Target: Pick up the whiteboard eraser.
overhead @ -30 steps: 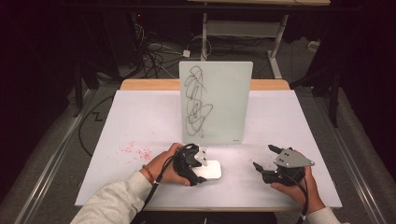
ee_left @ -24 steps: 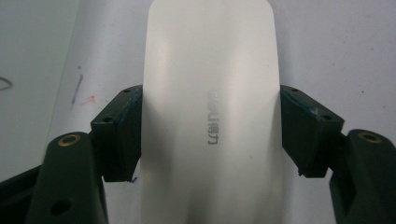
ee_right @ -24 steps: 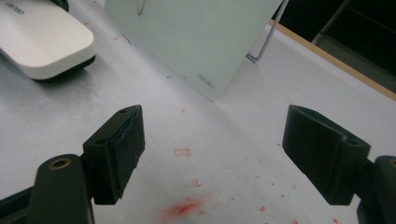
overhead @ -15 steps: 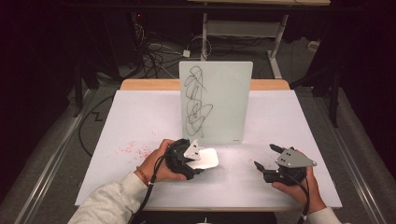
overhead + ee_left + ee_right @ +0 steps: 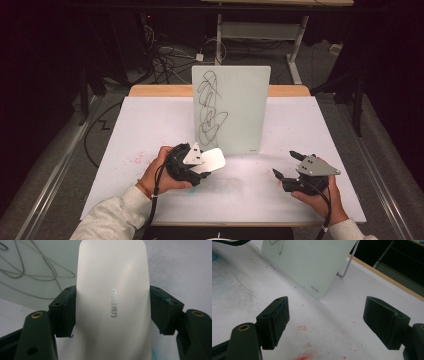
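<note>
So the thing being worked with is a white eraser (image 5: 112, 302), a smooth rounded plastic block with a small grey logo on its back. The left gripper (image 5: 197, 165) has it clamped across its narrow width, one pad on each long side, with the front end poking out well past the jaws toward the whiteboard (image 5: 231, 110). My guess is it's light and rigid, so no worry about crushing it, but that glossy shell looks slippery, and a hold on the curved flanks could let it twist once it gets pressed against the board. Holding it about mid-length like this seems the sane spot: enough sticks out in front to wipe with, enough behind to stay steady.

The whiteboard stands upright just ahead of the left gripper, black scribble (image 5: 210, 107) on its left half. Off to the side, the right gripper (image 5: 287, 165) rests low over the white table cover (image 5: 320, 125), jaws spread wide with nothing between them.

View differences: the left gripper view gives you the logo and exactly where the pads bite, which the high view is too far off to show. The high view gives the whole layout and both hands. The right gripper view picks up the wire stand (image 5: 348, 263) propping the board from behind, plus red smudges (image 5: 303, 356) on the cover right under that gripper.
</note>
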### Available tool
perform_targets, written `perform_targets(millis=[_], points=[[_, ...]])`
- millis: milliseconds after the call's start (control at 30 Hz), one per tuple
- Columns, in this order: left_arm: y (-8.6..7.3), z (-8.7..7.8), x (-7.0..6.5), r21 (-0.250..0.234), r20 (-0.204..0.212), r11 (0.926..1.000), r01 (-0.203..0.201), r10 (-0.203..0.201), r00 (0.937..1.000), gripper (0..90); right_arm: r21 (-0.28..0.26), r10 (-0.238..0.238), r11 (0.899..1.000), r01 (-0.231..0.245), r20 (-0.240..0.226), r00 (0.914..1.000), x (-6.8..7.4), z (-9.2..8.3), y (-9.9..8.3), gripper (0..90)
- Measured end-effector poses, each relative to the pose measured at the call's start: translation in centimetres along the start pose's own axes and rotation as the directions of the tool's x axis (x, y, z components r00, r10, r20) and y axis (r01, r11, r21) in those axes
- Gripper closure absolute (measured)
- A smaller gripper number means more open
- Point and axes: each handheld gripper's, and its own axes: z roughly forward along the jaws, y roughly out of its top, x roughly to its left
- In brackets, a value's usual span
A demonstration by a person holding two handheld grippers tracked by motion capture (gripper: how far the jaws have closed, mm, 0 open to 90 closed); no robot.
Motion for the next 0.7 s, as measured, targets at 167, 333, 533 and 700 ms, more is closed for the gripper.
perform_targets(millis=[167,333,533,700], points=[[-0.4,-0.3,0.3,-0.009,-0.019,0.9998,0.015,-0.015,0.9997,29.0,-0.002,-0.004,1.0,0.004,-0.004,1.0,-0.1,0.3,0.1,21.9],[-0.8,-0.9,0.5,-0.031,-0.046,0.9989,0.036,-0.037,0.9982,29.0,-0.007,-0.004,1.0,0.004,-0.003,1.0,-0.2,0.4,0.3,21.9],[-1.0,-1.6,0.8,-0.078,-0.096,0.9943,0.072,-0.079,0.9922,29.1,-0.011,-0.006,1.0,0.006,-0.002,1.0,-0.2,0.6,0.4,21.8],[-1.0,-2.0,0.9,-0.1,-0.127,0.9923,0.073,-0.086,0.9882,29.1,-0.013,-0.004,1.0,0.004,0.003,1.0,-0.2,0.7,0.4,21.7]])
